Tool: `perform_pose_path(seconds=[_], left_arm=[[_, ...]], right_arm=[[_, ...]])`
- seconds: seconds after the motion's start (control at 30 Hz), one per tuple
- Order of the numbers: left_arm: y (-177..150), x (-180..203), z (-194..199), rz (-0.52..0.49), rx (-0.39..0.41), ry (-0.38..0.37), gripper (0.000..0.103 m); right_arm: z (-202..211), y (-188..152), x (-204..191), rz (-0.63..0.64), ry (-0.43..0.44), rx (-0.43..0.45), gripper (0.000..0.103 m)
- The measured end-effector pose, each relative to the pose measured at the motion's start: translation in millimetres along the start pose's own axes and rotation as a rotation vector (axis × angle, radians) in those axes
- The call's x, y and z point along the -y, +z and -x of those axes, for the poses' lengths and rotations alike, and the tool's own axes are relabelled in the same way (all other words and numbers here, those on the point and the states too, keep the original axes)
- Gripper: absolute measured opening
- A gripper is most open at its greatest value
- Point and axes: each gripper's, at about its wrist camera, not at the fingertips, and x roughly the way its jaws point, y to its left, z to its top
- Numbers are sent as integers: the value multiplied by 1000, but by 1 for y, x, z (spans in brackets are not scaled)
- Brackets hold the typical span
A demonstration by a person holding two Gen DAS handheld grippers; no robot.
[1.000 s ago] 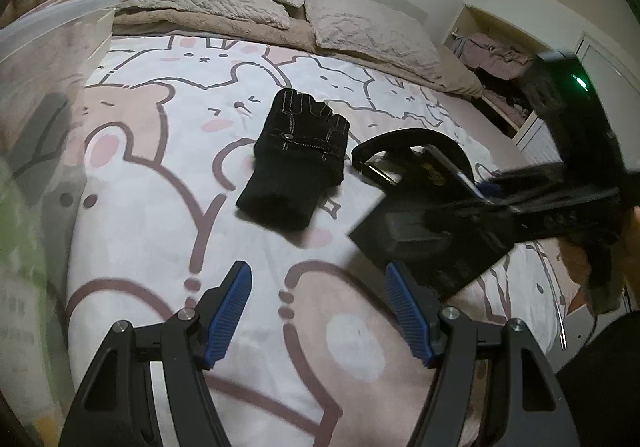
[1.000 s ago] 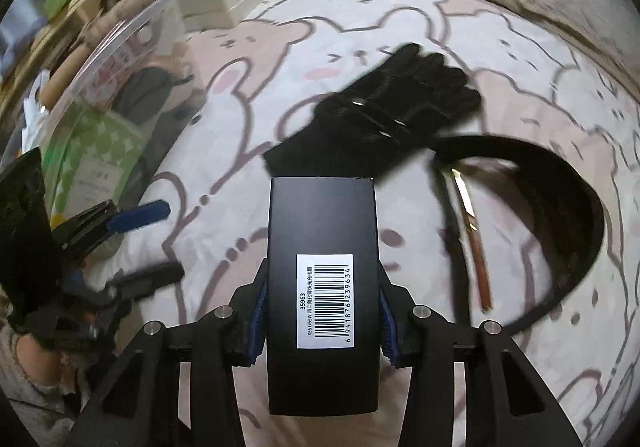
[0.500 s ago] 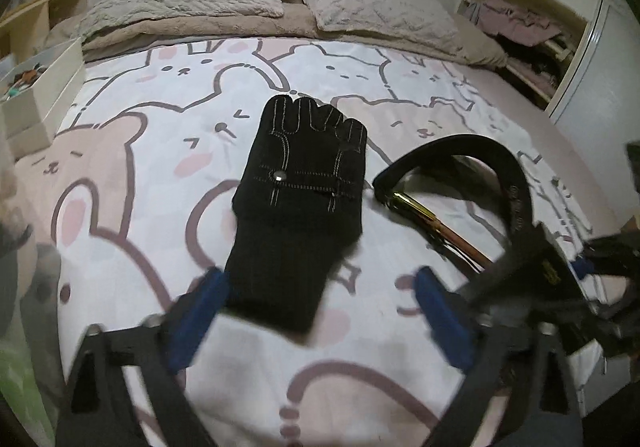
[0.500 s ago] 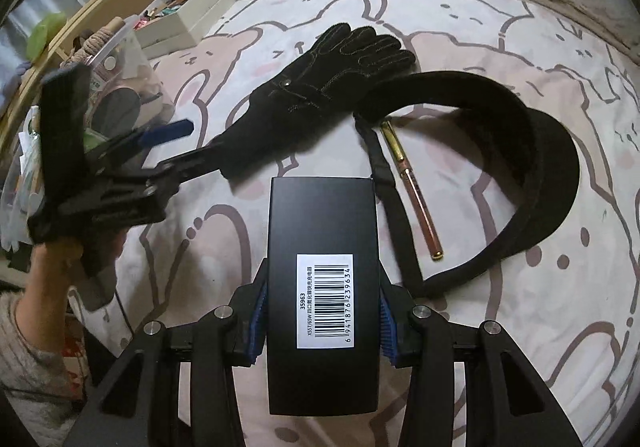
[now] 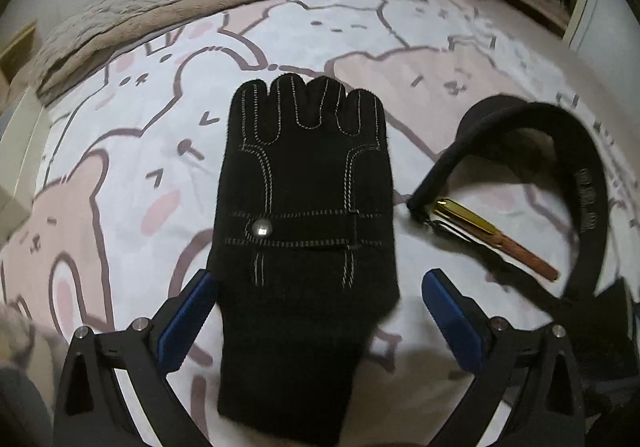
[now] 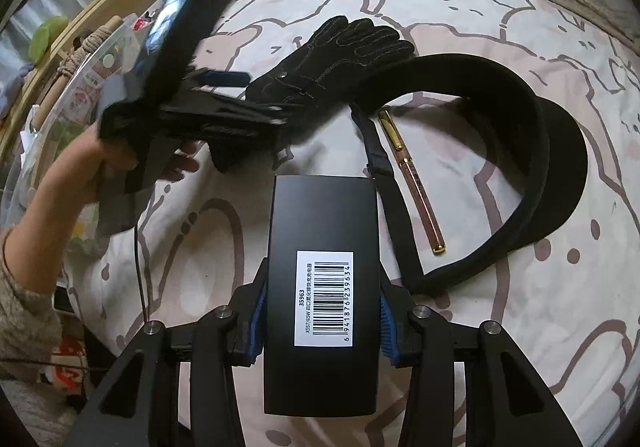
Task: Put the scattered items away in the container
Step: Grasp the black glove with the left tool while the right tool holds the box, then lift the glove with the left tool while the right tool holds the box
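Right wrist view, bottom centre: the right gripper (image 6: 322, 321) is clamped on a black box (image 6: 323, 259), barcode label up, carried above the bedspread (image 6: 500, 47). Beyond it, at right of frame, a pen (image 6: 414, 183) lies inside the curve of a black visor (image 6: 532, 151). At centre frame the glove (image 6: 328, 51) lies flat; the left gripper (image 6: 240, 95) sits at its cuff. At the left edge a clear container (image 6: 60, 115) holds some items; what they are cannot be made out.

Left wrist view, bottom: the left gripper (image 5: 316, 317) stands wide apart, one blue pad (image 5: 186, 317) to each side of the glove (image 5: 304, 223) cuff, gripping nothing. Pen (image 5: 496, 237) and visor (image 5: 580, 183) lie at right.

Judgement: task is partly done. Box is lifted but not binned; glove is about to be taken; pen and visor are untouched.
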Motion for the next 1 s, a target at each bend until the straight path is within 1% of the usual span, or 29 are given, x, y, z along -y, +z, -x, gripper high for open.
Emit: perform_pose_path(seconds=[0.07,0.2,0.23,0.4,0.5,0.67,0.77,0.87,0.93,0.97,1.0], left_arm=[[5,-2,-9,-3,-29,16,103],[11,-6,-22,-3,-59,52,103],[11,-8,-26,-3,-79,50,103],[15,-4,-35,-29,-117,72,103],[16,-4,-42,-37,-146,78,103],[12,-8,-41,-22,-119,60,102],[9,-8,-35,-17,-91,67,95],[6,-5,-25,-21,-54,74,83],[5,-5,-15,-20,-27,69,68],[5,-7,-8,-7,-11,54,63],[5,-10,-2,13,2,31,51]], right_arm=[[-2,-1,0,-2,3,-5,46],[-9,-3,4,-13,11,-35,46],[-9,-3,4,-14,9,-39,45],[-5,-3,0,-1,-17,-44,45],[-2,-2,3,-14,-21,-43,45],[5,0,6,-34,-15,-30,45],[8,2,7,-45,-12,-18,45],[13,4,6,-46,-14,-2,45],[15,5,6,-50,-14,7,45],[16,5,6,-50,-14,10,45],[17,6,5,-51,-15,12,45]])
